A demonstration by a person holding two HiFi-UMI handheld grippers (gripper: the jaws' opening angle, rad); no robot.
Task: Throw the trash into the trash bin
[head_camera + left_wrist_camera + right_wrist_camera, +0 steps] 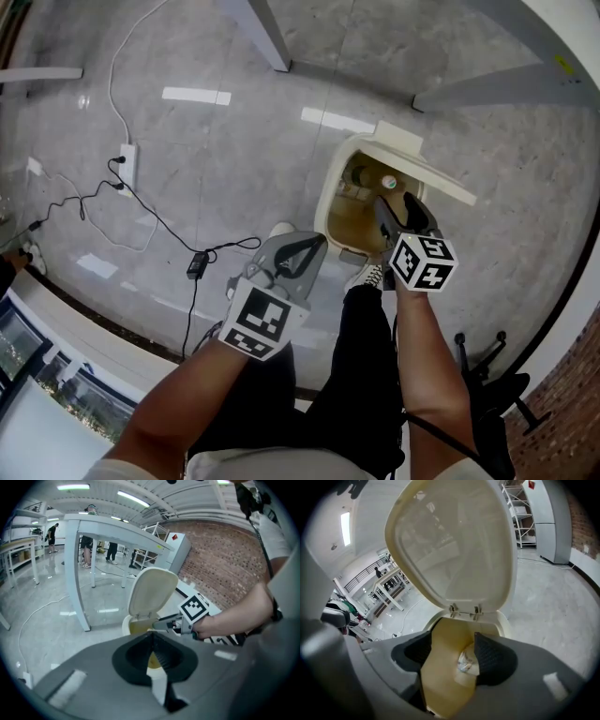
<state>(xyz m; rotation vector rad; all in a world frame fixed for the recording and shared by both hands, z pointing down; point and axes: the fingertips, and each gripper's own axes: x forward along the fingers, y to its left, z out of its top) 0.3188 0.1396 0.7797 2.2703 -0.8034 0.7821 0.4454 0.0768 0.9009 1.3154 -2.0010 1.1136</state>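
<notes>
Showing as a small crumpled whitish wad, the trash is seen between the wide-parted jaws of the right gripper, close against one pad but not clamped, above the yellow-lined mouth of the trash bin, whose lid is raised. It is judged light, soft and crushable; any fold could be pinched, though clinging to the pad is possible. The left gripper is held nearby, its jaws together on nothing.
</notes>
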